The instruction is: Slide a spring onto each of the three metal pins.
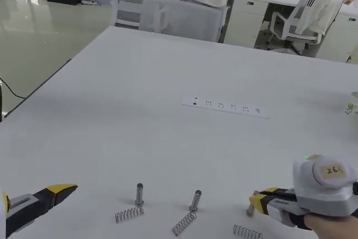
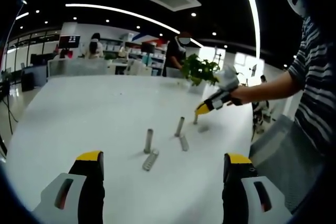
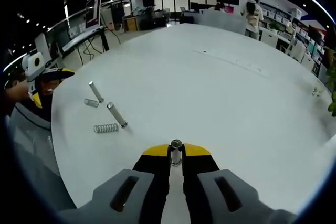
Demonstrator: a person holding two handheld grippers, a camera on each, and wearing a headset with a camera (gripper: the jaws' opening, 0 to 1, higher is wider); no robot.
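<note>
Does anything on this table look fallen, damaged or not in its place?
Nothing stands out. The left pin, the middle pin and the right pin stand on the table, with the springs lying beside them; none looks bent. The right gripper is shut on the right pin.

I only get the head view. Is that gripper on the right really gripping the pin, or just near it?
Observer: Gripping it. In the right gripper view the right gripper is shut on the pin, whose top pokes up between the yellow tips.
Operator: And the one at the left edge, is it holding anything?
Observer: No. In the left gripper view the left gripper stands wide open with nothing between its jaws.
</note>
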